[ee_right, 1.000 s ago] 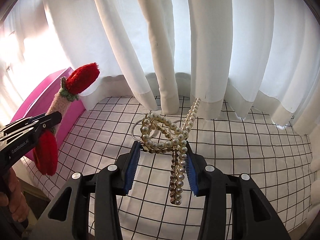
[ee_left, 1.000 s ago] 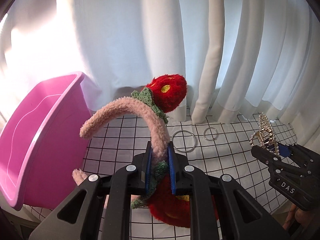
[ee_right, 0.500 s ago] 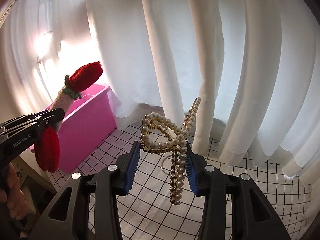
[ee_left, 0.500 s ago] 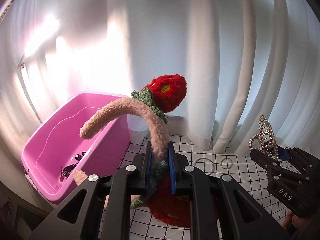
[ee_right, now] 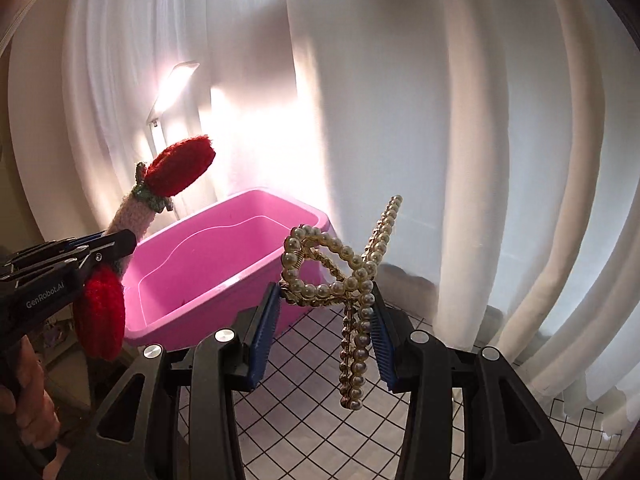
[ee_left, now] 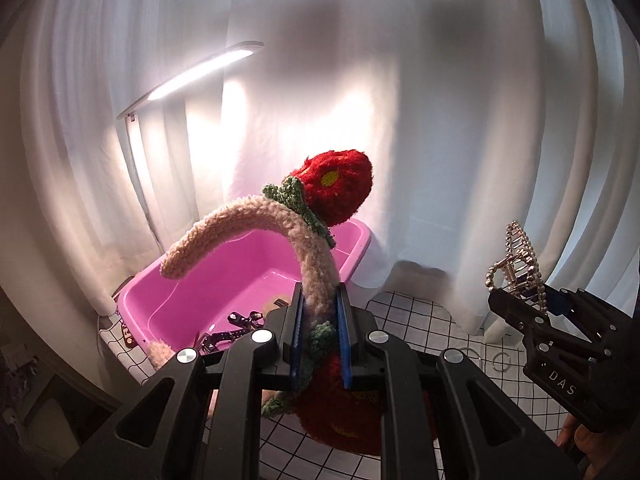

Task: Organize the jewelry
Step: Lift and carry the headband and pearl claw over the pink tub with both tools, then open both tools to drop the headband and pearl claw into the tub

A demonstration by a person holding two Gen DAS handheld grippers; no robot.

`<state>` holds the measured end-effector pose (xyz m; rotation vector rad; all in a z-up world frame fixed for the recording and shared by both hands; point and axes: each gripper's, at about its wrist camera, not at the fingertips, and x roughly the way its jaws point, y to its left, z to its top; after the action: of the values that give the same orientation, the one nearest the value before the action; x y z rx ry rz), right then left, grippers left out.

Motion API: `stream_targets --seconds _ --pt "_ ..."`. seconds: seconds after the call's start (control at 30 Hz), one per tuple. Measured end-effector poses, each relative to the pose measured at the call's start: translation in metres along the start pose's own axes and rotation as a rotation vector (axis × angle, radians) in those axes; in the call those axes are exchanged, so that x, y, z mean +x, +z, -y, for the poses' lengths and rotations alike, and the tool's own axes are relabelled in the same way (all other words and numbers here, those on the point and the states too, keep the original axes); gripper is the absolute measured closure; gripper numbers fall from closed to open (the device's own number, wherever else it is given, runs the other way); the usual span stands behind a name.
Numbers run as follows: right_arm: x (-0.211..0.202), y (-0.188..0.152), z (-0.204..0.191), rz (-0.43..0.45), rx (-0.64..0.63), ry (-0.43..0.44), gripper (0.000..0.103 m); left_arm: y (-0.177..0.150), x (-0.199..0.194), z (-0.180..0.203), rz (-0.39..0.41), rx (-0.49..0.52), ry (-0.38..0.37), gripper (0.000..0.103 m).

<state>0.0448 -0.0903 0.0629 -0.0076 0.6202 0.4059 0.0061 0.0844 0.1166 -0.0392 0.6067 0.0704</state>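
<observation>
My left gripper (ee_left: 319, 312) is shut on a fuzzy pink headband (ee_left: 256, 224) that carries red strawberries (ee_left: 336, 190); it hangs above the near end of the pink bin (ee_left: 224, 280). The same headband (ee_right: 132, 220) shows at the left of the right wrist view, in the left gripper (ee_right: 116, 244). My right gripper (ee_right: 326, 312) is shut on a pearl hair claw clip (ee_right: 340, 264), held in the air to the right of the bin (ee_right: 224, 264). In the left wrist view the right gripper (ee_left: 520, 300) carries the clip (ee_left: 516, 260).
Dark jewelry pieces (ee_left: 232, 328) lie in the bin's bottom. Two metal rings (ee_left: 500, 360) rest on the white grid-patterned cloth (ee_left: 416, 320). White curtains (ee_right: 440, 120) hang close behind. A lit desk lamp (ee_left: 200, 72) stands behind the bin.
Both grippers have risen and swung left toward the pink bin, each keeping its hold. The bin's inside and the lamp have come into view.
</observation>
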Motion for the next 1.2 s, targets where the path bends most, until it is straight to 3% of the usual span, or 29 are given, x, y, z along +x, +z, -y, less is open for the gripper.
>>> stream_targets --seconds 0.27,0.57,0.9,1.13,1.17,1.2 --pt "0.054 0.033 -0.057 -0.015 -0.072 0.096 0.061 0.007 0.022 -0.064 -0.012 -0.039 0.087 0.088" --pt "0.124 0.06 -0.107 -0.069 -0.117 0.125 0.061 0.014 0.079 -0.109 -0.077 -0.061 0.052 0.088" --pt "0.194 0.075 -0.126 -0.162 -0.13 0.095 0.061 0.018 0.137 -0.128 -0.15 -0.067 0.009 0.088" --pt "0.221 0.07 -0.127 -0.243 -0.122 0.076 0.061 0.012 0.159 -0.128 -0.205 -0.049 0.019 0.086" --pt "0.224 0.07 -0.127 -0.256 -0.119 0.071 0.059 0.012 0.16 -0.129 -0.209 -0.051 0.019 0.084" --pt "0.225 0.07 -0.127 -0.26 -0.118 0.066 0.05 0.011 0.161 -0.129 -0.212 -0.053 0.02 0.082"
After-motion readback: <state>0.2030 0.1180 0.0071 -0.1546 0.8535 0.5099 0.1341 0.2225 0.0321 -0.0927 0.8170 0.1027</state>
